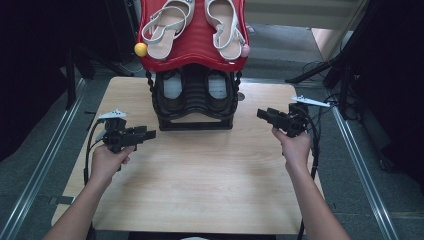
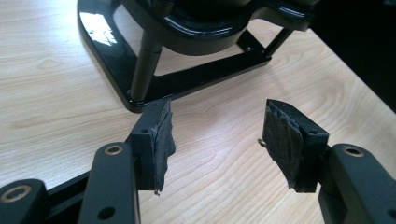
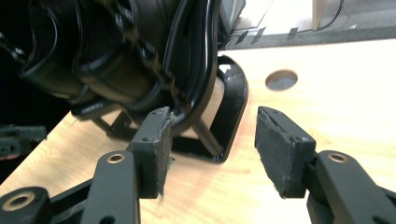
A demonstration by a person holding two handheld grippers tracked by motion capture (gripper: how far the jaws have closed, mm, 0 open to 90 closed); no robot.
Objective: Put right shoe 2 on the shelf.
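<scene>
Two grippers, left [image 1: 150, 134] and right [image 1: 262, 114], fingers released beside black shoe rack [image 1: 194, 102], no readable writing

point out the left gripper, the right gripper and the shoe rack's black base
left gripper [image 1: 150, 134], high view, between its jaw tips
right gripper [image 1: 261, 113], high view, between its jaw tips
shoe rack's black base [image 2: 100, 44], left gripper view, glossy foot bar

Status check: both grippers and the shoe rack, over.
Left gripper open, empty, left of the shoe rack. Right gripper open, empty, right of it. White sandals on red top tier, dark shoes below. Nothing between grippers and rack.
</scene>
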